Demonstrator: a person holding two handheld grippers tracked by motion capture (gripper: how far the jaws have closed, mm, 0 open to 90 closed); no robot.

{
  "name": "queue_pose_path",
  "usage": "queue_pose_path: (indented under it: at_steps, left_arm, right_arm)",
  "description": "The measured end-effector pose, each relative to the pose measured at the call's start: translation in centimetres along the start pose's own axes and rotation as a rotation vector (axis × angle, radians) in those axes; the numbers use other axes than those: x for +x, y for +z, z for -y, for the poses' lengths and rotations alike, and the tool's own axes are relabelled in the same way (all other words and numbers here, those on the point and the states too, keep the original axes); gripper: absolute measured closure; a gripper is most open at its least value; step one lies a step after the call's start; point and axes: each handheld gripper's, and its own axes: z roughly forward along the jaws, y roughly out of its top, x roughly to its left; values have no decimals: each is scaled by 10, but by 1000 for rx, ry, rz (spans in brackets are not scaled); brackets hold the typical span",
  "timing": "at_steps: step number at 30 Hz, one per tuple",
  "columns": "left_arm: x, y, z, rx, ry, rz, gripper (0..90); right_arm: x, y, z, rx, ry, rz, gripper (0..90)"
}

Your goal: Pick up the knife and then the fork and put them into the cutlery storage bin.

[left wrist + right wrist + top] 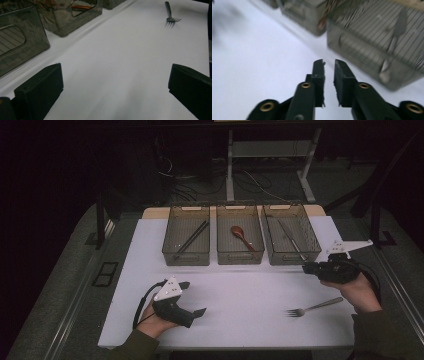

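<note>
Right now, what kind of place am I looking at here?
Probably a lab or workshop bench set up for recording cutlery sorting: a white-topped table in a dark room, three clear bins in a row holding utensils, cables on the floor behind, and a fork lying loose.

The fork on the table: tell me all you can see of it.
The fork is slim, plain metal, silvery grey. It lies flat on the white table near the front right edge, tines toward the left, handle angled up to the right. Nothing touches it; the right gripper sits beyond it.
</note>
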Motion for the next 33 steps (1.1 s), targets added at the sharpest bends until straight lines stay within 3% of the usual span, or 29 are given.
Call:
queue_pose_path:
  at_steps: [4,9,22,33]
  left_arm:
    - [0,0,0,0,0,-1,0]
    - [0,0,0,4,5,0,0]
    - [0,0,0,8,6,3,0]
    - [-1,0,0,11,7,3,0]
  right_arm:
    - [8,1,19,48,-6,-28,894]
    - [21,2,38,107,-39,-62,899]
    - [36,3,74,201,-42,-94,900]
    - [40,15,78,202,-77,-88,900]
